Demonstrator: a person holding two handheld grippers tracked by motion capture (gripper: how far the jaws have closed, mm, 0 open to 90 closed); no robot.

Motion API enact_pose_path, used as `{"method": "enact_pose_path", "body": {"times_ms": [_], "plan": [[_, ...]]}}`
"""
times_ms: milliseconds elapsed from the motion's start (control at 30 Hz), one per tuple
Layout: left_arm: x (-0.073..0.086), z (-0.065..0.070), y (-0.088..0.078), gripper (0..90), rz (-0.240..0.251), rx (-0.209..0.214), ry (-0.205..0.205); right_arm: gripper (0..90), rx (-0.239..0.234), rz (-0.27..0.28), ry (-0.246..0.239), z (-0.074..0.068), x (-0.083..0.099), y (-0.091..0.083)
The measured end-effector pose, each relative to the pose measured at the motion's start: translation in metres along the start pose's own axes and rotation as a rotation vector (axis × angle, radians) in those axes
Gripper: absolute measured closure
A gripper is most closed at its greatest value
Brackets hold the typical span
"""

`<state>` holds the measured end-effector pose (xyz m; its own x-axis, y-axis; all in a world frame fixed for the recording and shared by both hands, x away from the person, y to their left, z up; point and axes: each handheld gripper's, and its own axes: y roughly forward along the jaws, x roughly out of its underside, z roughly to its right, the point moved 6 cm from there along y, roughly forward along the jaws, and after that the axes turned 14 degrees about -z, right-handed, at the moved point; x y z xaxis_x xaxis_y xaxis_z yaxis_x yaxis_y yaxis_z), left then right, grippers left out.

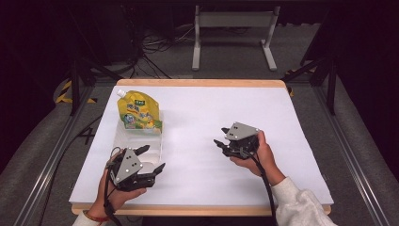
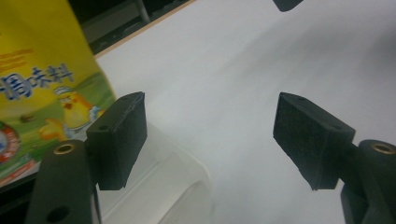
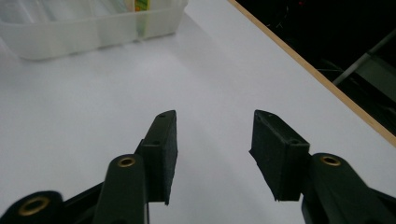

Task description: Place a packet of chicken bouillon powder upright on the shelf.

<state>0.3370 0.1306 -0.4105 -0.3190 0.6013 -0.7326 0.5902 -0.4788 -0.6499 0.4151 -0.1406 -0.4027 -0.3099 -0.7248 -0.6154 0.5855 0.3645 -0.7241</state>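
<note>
L gripper [image 1: 151, 158] sat w/ jaws wide apart, nothing btwn the pads; in the left gripper view one pad [image 2: 119, 140] hung over the near rim of the clear plastic tray [image 2: 159, 186], the other pad stood out over bare white table [image 1: 207, 183]. R gripper [image 1: 222, 136] was abt half open, also empty, jaws aimed across the table toward the tray, well apart from it.

The yellow spout pouch [image 1: 138, 110] stood upright at the far end of the tray [image 1: 139, 141], just beyond the L gripper's tips and off to its left side in its own view [image 2: 42, 84]. It leaned a bit, cap at the top corner. Couldn't tell how firmly it was seated or whether it rested against the tray's far wall.

Risks as I judged them:
- Pouch is soft and top-heavy looking; a nudge from the L jaw on the way in could tip it over or out the back of the tray.
- Tray looked light, thin-walled; L pad right at its rim could catch the edge and drag or flip the tray, pouch w/ it.
- Pinching the pouch low on the body might squash it and let it slide out; near the spout seems safer.
- R gripper, if it came in across, could bump the tray's side wall or clash w/ the L gripper, since both would crowd the same small spot.
</note>
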Motion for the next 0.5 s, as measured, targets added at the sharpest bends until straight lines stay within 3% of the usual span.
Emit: {"method": "enact_pose_path", "body": {"times_ms": [133, 500], "plan": [[-0.004, 0.013, 0.009, 23.9, -0.02, 0.045, 0.026, 45.9, 0.024, -0.027, -0.009, 0.001, 0.014, -0.004], [-0.006, 0.038, 0.037, 18.7, -0.083, 0.134, 0.082, 32.6, 0.077, -0.08, 0.062, 0.011, 0.059, -0.013]]}}
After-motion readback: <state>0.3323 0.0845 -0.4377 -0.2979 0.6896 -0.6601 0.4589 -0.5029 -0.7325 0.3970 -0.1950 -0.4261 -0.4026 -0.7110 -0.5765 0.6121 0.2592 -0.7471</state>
